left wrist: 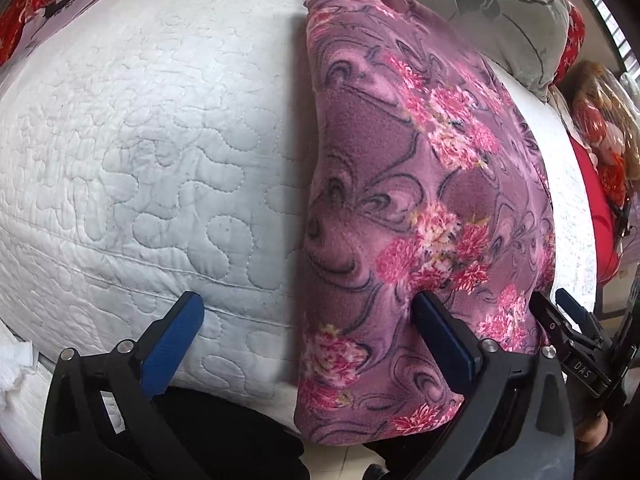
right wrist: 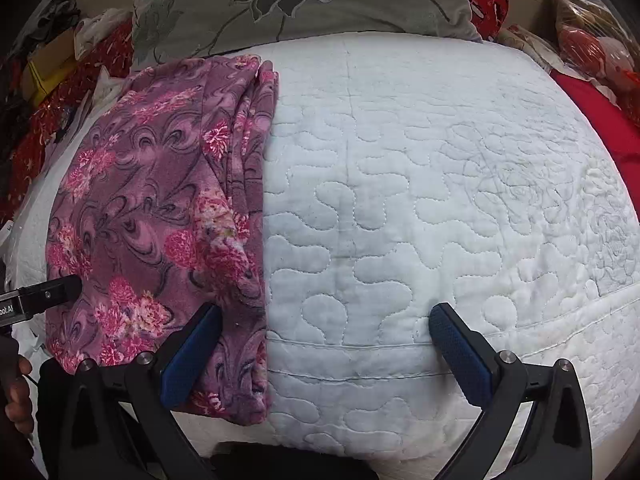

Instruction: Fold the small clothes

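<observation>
A purple fleece garment with pink flowers (left wrist: 420, 184) lies folded into a long strip on a white quilted mattress (left wrist: 140, 160). My left gripper (left wrist: 308, 304) is open and empty, straddling the strip's left edge near its front end. In the right wrist view the garment (right wrist: 160, 216) lies at the left, its layered edges facing right. My right gripper (right wrist: 324, 316) is open and empty, its left finger over the strip's right edge. The other gripper shows at the right edge of the left view (left wrist: 568, 320) and at the left edge of the right view (right wrist: 48, 296).
A grey pillow with a flower pattern (right wrist: 304, 4) lies at the head of the mattress. Red patterned cloth (right wrist: 80, 80) and clutter lie to the left. A red sheet (right wrist: 600, 120) and wrapped items (right wrist: 592, 36) lie to the right.
</observation>
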